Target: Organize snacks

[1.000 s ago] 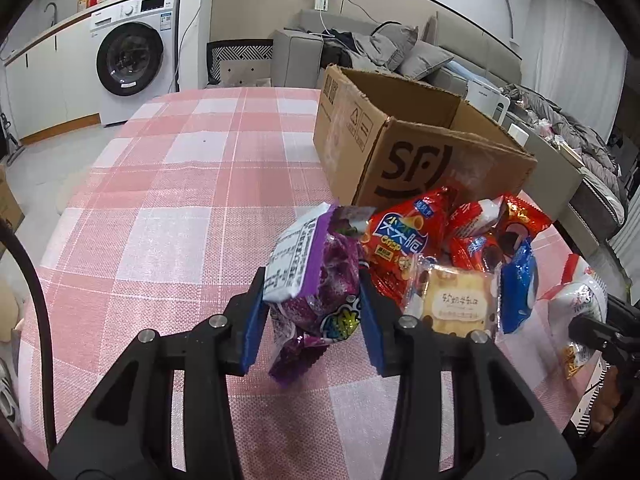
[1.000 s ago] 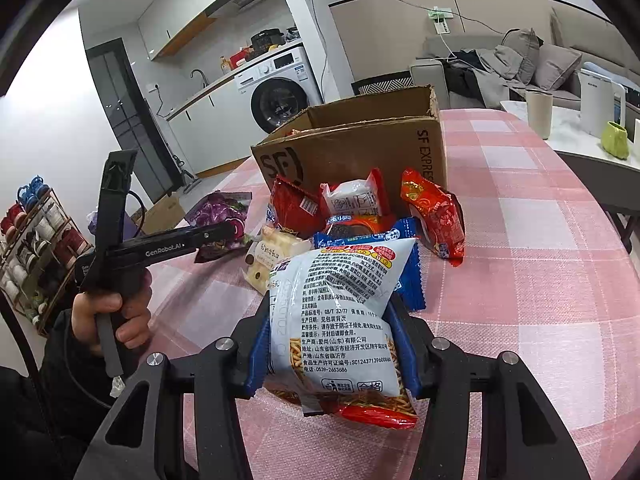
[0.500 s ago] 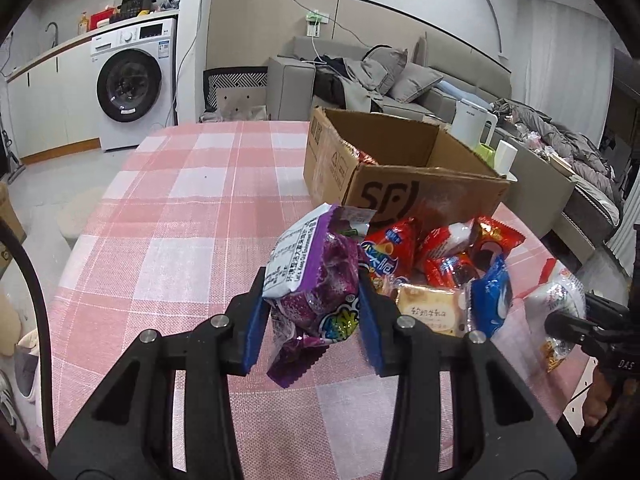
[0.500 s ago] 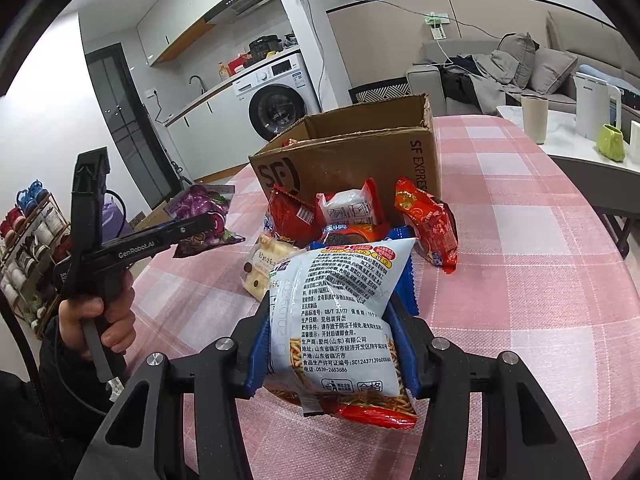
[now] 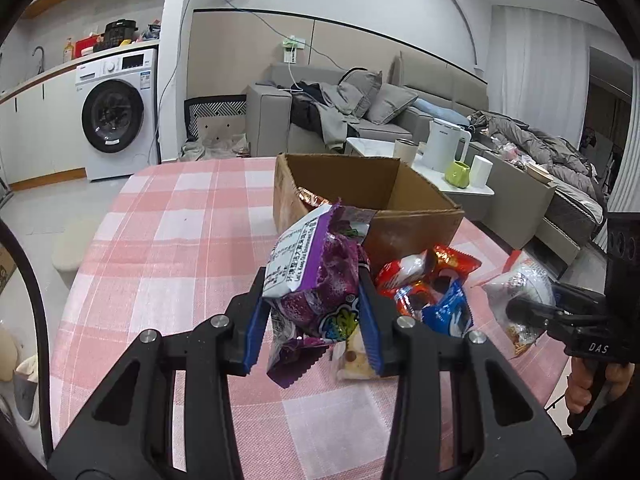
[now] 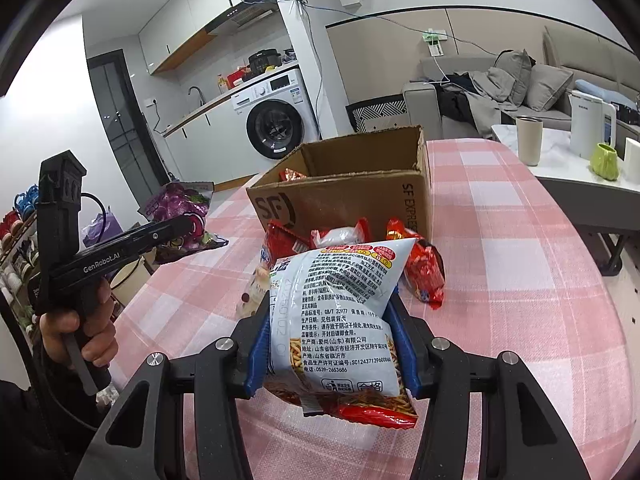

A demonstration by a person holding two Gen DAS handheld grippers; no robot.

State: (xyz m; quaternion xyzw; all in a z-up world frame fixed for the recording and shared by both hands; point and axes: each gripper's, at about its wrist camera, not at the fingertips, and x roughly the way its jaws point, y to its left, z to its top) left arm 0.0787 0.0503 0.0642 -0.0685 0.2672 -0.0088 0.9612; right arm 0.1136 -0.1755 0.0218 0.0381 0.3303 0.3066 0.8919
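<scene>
My left gripper point(image 5: 314, 312) is shut on a purple snack bag point(image 5: 316, 280), held in the air above the pink checked table point(image 5: 160, 240). In the right wrist view that same purple snack bag point(image 6: 180, 216) hangs left of the open cardboard box point(image 6: 352, 196). My right gripper point(image 6: 332, 344) is shut on a white and red snack bag point(image 6: 340, 320), which also shows in the left wrist view as the white bag point(image 5: 520, 292). A pile of red and blue snack packets point(image 5: 432, 292) lies in front of the cardboard box point(image 5: 400, 200). A red packet point(image 6: 292, 175) lies inside the box.
Beyond the table's right side stands a low white table point(image 5: 452, 188) with a kettle point(image 5: 444, 146), cups and a green mug. A washing machine point(image 5: 116, 116) and a grey sofa point(image 5: 360, 108) stand behind. A person's hand point(image 6: 80, 332) holds the left gripper's handle.
My left gripper has risen with the purple bag, so the box's inside now shows over its rim. My right gripper has kept still with its bag.
</scene>
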